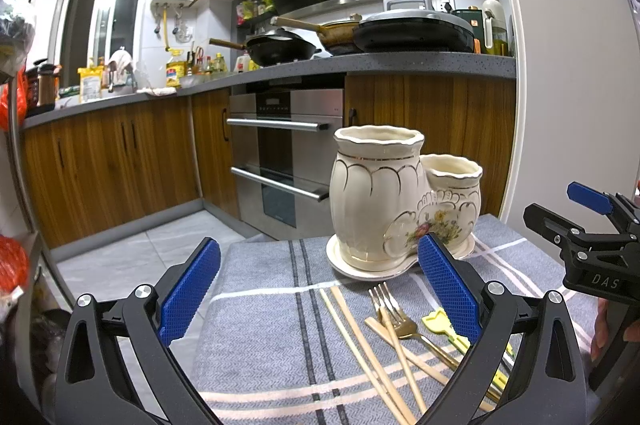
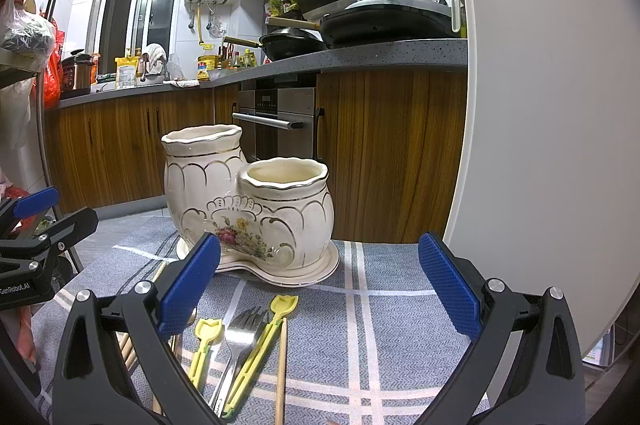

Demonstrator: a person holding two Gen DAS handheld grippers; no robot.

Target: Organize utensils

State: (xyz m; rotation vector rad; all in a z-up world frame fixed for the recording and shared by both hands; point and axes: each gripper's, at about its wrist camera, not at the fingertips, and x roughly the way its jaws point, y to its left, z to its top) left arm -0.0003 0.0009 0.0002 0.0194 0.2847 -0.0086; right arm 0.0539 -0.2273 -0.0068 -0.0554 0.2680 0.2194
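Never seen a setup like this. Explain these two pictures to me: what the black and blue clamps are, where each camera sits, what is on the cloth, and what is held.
There is no robot arm: a person holds a two-finger clamp in each hand, each with a camera looking forward along its blue fingers. One picture comes from the left gripper, the other from the right gripper. Both are open and hold nothing. On the grey striped cloth stands a cream double-pot holder, both pots seemingly empty. In front lie wooden chopsticks, a gold fork, a silver fork and yellow plastic utensils.
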